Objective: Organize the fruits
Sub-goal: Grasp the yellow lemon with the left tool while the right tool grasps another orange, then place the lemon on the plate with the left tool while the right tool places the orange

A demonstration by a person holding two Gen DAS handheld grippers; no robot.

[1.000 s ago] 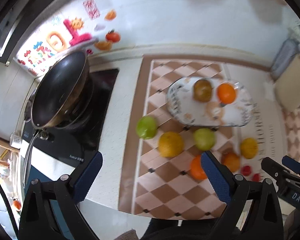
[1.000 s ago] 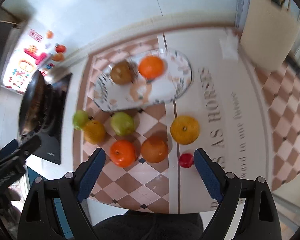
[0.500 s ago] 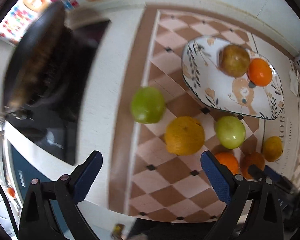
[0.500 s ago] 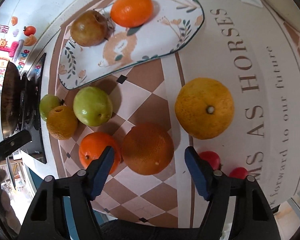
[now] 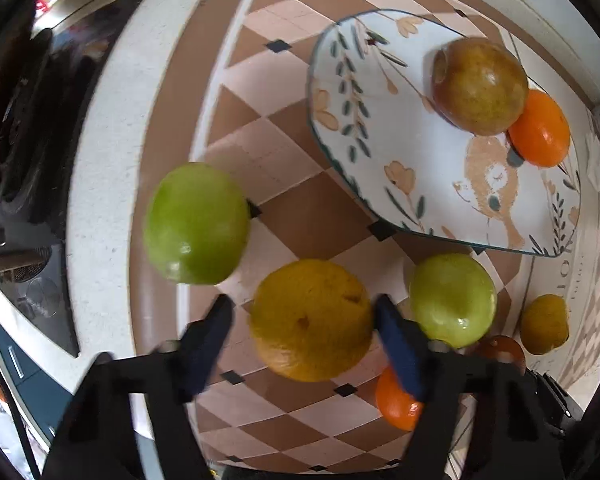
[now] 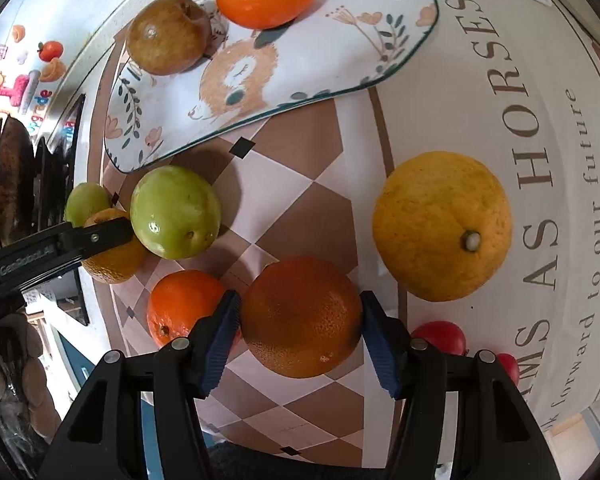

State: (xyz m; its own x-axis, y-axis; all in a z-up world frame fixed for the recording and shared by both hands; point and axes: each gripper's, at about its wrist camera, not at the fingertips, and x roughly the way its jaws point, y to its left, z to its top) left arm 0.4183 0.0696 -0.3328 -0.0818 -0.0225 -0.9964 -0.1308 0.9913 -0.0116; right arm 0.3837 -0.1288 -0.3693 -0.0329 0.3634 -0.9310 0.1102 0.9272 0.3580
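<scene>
My left gripper (image 5: 306,332) straddles a yellow-orange citrus (image 5: 311,320) on the checkered mat; the right pad touches it, a small gap shows at the left pad. My right gripper (image 6: 300,318) has its pads against both sides of a dark orange (image 6: 301,316). A patterned plate (image 5: 380,128) holds a brown fruit (image 5: 479,85) and an orange (image 5: 540,128); in the right wrist view the plate (image 6: 300,76) shows too. Green fruits (image 5: 196,222) (image 5: 452,300), a small orange (image 6: 184,308) and a big yellow citrus (image 6: 442,226) lie on the mat.
A dark pan and cooktop (image 5: 24,120) stand to the left. Small red fruits (image 6: 440,338) lie right of my right gripper. The counter's front edge is just below both grippers. Magnets (image 6: 24,76) decorate the back wall.
Both grippers came down toward the fruit and narrowed their jaws: the left around the yellow-orange citrus, the right onto the dark orange.
</scene>
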